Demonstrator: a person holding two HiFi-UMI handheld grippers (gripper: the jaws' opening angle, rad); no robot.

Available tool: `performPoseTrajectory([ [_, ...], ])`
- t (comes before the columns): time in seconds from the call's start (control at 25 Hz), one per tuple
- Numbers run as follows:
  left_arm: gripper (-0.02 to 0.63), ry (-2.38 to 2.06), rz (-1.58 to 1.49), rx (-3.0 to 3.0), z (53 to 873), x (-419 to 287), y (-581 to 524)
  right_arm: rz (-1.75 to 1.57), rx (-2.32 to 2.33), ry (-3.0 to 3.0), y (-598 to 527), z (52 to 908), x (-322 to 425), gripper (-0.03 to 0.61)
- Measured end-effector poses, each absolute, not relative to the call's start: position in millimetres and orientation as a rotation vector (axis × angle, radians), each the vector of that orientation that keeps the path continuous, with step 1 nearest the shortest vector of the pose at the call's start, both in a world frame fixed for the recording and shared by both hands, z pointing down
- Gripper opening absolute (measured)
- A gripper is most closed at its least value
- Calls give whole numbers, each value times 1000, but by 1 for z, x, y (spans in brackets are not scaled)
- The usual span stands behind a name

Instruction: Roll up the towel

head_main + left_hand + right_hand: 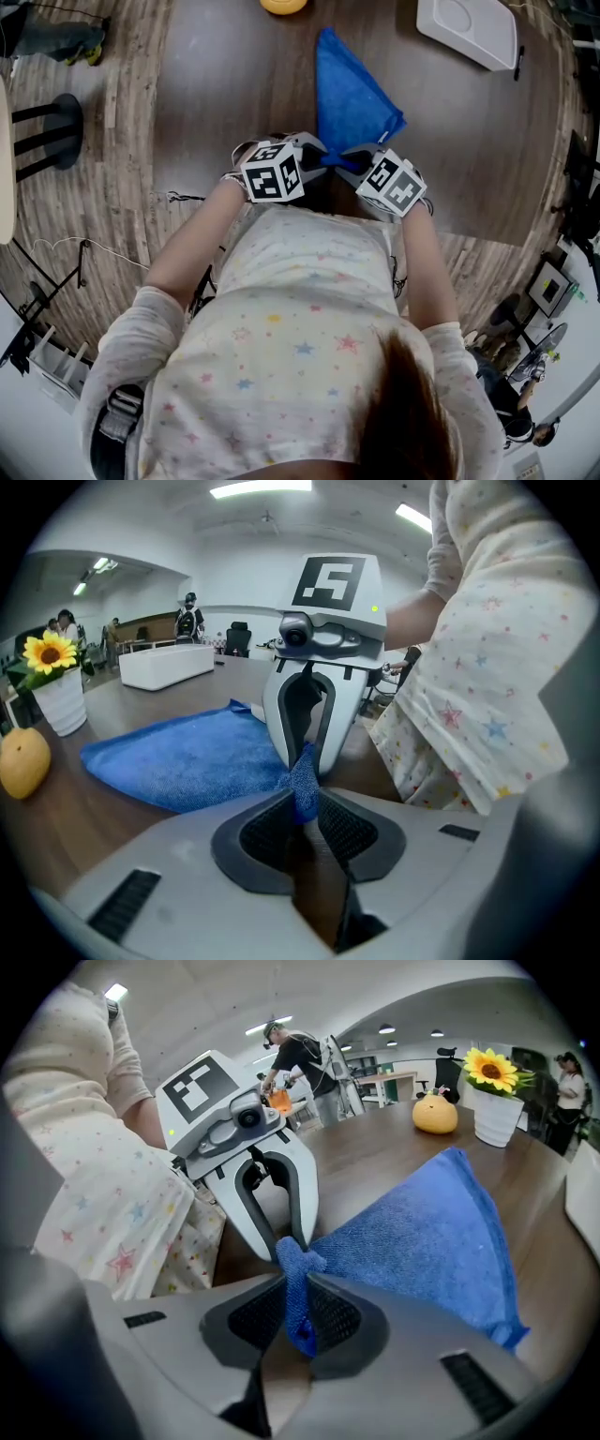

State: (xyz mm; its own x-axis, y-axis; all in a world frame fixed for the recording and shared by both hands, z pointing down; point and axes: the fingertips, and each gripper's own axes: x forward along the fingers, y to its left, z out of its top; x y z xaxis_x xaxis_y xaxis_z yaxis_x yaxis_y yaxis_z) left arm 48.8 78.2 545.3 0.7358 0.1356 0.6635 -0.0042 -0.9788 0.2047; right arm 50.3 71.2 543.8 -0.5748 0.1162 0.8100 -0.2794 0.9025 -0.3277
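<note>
A blue towel (352, 98) lies on the dark wooden table (225, 84), its near end drawn to a narrow bunch at the table's front edge. My left gripper (317, 161) and right gripper (339, 165) meet there, facing each other. In the left gripper view the left gripper (307, 794) is shut on a pinch of the towel (178, 757), with the right one just beyond it. In the right gripper view the right gripper (298, 1314) is shut on a fold of the towel (422, 1232).
A white tray (469, 30) sits at the far right of the table, a yellow fruit (283, 6) at the far edge. A white pot with a sunflower (52, 682) and the fruit (22, 761) stand beyond the towel. The person's body is right behind the grippers.
</note>
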Motion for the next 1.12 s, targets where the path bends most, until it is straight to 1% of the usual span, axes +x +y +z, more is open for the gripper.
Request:
performPoseTrajectory([
  [0.4, 63, 69, 935, 2521, 544, 50, 69, 602, 90, -2120, 64, 542, 53, 74],
  [0.56, 60, 48, 920, 2486, 545, 46, 64, 490, 134, -2163, 59, 533, 51, 103],
  [0.8, 60, 48, 929, 2477, 545, 44, 64, 287, 167, -2212, 56, 515, 43, 103],
  [0.92, 60, 43, 932, 2472, 544, 45, 61, 265, 162, -2240, 57, 507, 41, 97],
  [1.04, 60, 38, 925, 2458, 544, 46, 57, 211, 137, -2193, 61, 518, 43, 96],
  [1.12, 61, 37, 920, 2462, 544, 46, 56, 171, 161, -2150, 58, 527, 45, 73],
])
